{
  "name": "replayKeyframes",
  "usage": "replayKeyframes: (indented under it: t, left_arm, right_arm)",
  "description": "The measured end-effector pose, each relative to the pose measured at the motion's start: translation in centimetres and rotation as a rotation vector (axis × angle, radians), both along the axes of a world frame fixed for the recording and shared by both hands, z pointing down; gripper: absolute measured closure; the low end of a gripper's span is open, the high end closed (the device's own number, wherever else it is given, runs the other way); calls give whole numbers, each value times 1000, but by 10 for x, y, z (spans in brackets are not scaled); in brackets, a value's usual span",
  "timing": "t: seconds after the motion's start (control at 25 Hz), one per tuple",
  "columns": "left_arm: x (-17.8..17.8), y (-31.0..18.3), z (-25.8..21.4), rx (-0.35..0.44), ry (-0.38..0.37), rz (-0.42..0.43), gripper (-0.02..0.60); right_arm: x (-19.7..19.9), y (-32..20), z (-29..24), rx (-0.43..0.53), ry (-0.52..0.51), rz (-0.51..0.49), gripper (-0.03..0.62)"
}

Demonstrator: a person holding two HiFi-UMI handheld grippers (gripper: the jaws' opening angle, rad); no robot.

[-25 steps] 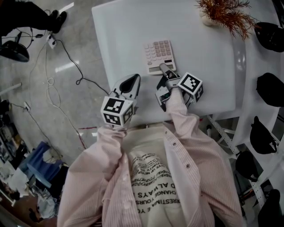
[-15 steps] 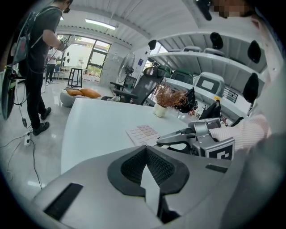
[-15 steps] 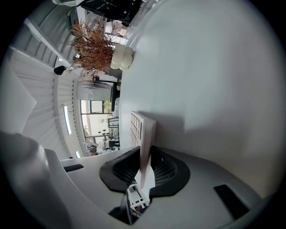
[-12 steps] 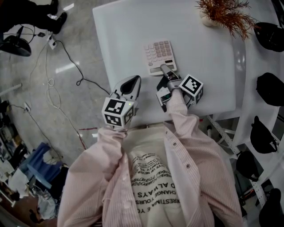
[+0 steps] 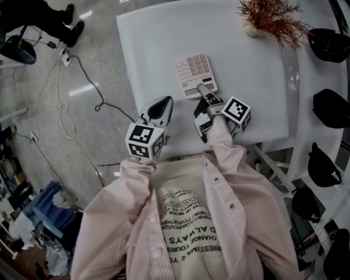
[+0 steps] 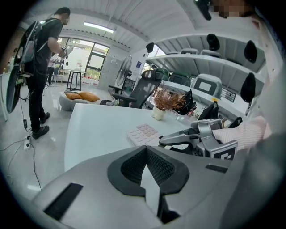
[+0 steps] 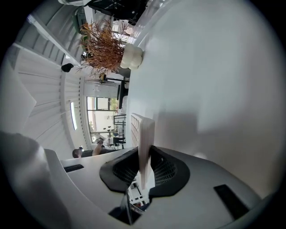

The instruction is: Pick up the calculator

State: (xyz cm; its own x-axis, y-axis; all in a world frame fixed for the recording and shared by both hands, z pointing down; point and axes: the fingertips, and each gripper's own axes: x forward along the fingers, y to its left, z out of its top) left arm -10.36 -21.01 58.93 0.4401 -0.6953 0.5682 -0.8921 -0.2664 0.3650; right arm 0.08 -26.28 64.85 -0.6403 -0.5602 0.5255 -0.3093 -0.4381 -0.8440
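The pale calculator [image 5: 195, 75] with pinkish keys lies on the white table [image 5: 153, 44], display end toward me. My right gripper [image 5: 203, 91] has its jaws on the calculator's near edge. In the right gripper view the calculator [image 7: 145, 136] stands edge-on between the dark pads [image 7: 166, 172], which press on it. In the left gripper view the calculator [image 6: 142, 133] shows ahead, with the right gripper [image 6: 169, 139] at its near end. My left gripper [image 5: 160, 106] rests over the table's near left edge, jaws together and holding nothing.
A dried reddish plant in a white pot [image 5: 267, 16] stands at the table's far right. Black caps [image 5: 331, 109] hang on a rack to the right. Cables [image 5: 71, 104] trail over the floor on the left. A person [image 6: 42, 67] stands beyond the table.
The right gripper's tips have stayed at the calculator's near edge. The left gripper has kept still. The whole picture has shifted slightly.
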Motion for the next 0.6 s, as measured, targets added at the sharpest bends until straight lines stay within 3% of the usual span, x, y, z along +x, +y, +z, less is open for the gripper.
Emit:
replayKeyframes:
  t: [0.6]
  left_arm:
    - [-7, -3, -45, 114, 1, 6, 580]
  right_arm:
    - [4, 9, -58, 86, -34, -46, 536]
